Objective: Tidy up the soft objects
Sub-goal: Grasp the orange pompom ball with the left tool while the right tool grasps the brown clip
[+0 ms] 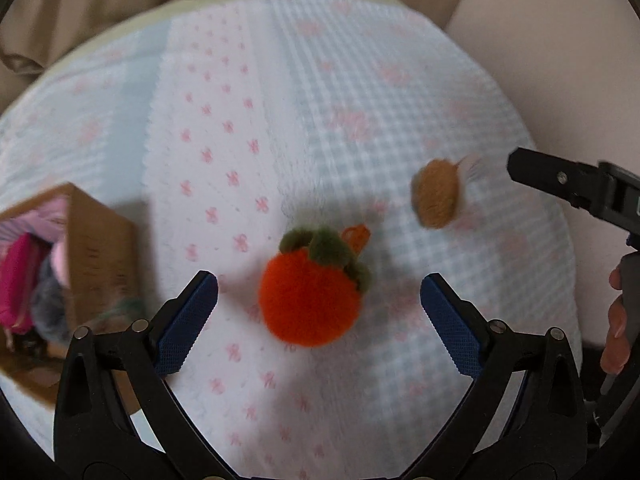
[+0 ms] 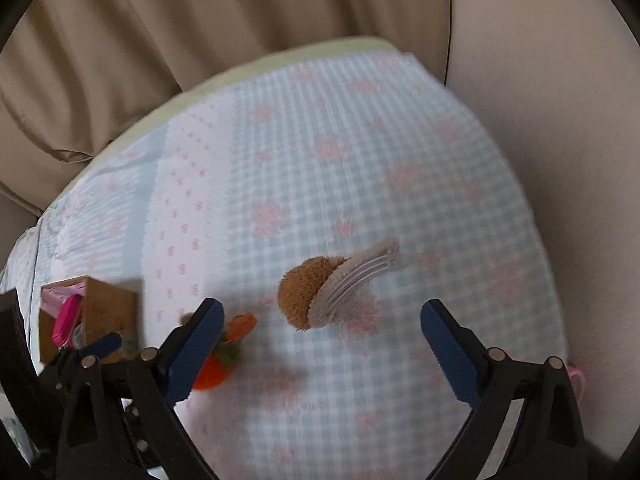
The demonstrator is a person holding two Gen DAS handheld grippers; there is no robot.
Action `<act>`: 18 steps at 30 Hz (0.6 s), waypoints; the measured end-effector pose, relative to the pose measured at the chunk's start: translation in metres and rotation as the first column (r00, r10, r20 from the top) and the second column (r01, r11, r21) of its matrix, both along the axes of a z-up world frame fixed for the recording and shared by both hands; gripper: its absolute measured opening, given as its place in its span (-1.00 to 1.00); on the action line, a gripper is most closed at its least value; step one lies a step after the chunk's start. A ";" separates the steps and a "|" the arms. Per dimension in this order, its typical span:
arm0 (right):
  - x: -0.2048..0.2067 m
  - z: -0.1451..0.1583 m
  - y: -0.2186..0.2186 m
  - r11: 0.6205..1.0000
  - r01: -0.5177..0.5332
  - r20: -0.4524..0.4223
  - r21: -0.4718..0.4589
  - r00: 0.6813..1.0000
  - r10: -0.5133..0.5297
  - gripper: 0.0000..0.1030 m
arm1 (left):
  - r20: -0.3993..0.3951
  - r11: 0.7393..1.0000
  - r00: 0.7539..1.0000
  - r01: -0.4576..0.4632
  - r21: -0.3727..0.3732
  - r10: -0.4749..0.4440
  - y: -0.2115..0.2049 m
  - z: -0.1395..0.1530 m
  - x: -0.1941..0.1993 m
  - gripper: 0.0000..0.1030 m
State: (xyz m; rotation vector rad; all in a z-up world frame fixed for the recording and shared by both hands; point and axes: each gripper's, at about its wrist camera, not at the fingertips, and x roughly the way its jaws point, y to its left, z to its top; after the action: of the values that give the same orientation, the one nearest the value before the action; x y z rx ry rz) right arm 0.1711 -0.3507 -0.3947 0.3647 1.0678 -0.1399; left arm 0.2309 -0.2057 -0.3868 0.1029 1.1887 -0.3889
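Note:
An orange plush fruit (image 1: 310, 300) with a green leafy top lies on the patterned blanket (image 1: 340, 100), between the fingers of my open left gripper (image 1: 320, 288), untouched. A brown and grey plush mushroom (image 1: 436, 194) lies further right. In the right wrist view the mushroom (image 2: 320, 294) lies just ahead of my open, empty right gripper (image 2: 322, 316), and the orange fruit (image 2: 218, 364) is partly hidden behind its left finger. A cardboard box (image 1: 96, 248) holding pink and grey soft items stands at the left.
The blanket (image 2: 360, 160) covers a cushion on a beige leather sofa (image 2: 200, 20). The box also shows in the right wrist view (image 2: 108, 312) at the left. The right gripper's finger and the person's hand (image 1: 616, 320) show at the right edge of the left wrist view.

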 end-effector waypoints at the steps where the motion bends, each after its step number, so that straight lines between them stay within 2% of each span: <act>1: 0.006 -0.011 -0.002 1.000 0.007 -0.009 0.009 1.000 -0.006 0.90 | -0.015 1.000 1.000 0.003 0.001 -0.003 -0.002 -0.012 0.004 0.95; 4: 0.019 -0.037 0.000 0.999 0.027 -0.038 0.029 0.999 -0.025 0.89 | -0.038 1.000 0.999 0.016 0.012 -0.016 -0.006 -0.037 0.010 0.94; 7: 0.031 -0.060 0.001 0.998 0.046 -0.067 0.053 0.997 -0.042 0.64 | -0.068 0.999 0.997 0.040 0.024 -0.038 -0.009 -0.063 0.014 0.87; 9: 0.038 -0.072 0.001 0.996 0.061 -0.080 0.061 0.995 -0.056 0.62 | -0.073 0.999 0.996 0.045 0.023 -0.044 -0.011 -0.073 0.015 0.80; 10: 0.040 -0.077 0.000 0.995 0.071 -0.085 0.063 0.994 -0.066 0.56 | -0.076 0.999 0.996 0.047 0.019 -0.045 -0.011 -0.077 0.016 0.67; 11: 0.043 -0.082 -0.001 0.994 0.083 -0.092 0.069 0.993 -0.077 0.44 | -0.082 0.999 0.995 0.050 0.017 -0.049 -0.013 -0.081 0.017 0.45; 13: 0.045 -0.089 -0.004 0.989 0.103 -0.095 0.101 0.991 -0.094 0.37 | -0.100 0.998 0.993 0.059 0.018 -0.057 -0.015 -0.091 0.020 0.35; 15: 0.046 -0.091 -0.004 0.986 0.114 -0.089 0.122 0.991 -0.104 0.24 | -0.110 0.997 0.992 0.067 0.037 -0.063 -0.017 -0.098 0.021 0.05; 16: 0.046 -0.090 -0.003 0.987 0.113 -0.087 0.114 0.991 -0.104 0.22 | -0.100 0.997 0.993 0.073 0.040 -0.069 -0.018 -0.097 0.021 -0.17; 18: 0.045 -0.089 0.000 0.988 0.110 -0.084 0.104 0.991 -0.101 0.13 | -0.087 0.995 0.993 0.086 0.045 -0.082 -0.018 -0.095 0.021 -0.28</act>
State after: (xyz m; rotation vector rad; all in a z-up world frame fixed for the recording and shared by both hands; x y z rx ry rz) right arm 0.2163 -0.3502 -0.4836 0.5179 1.1372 -0.1923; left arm 0.2521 -0.2242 -0.4814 0.1806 1.2807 -0.4417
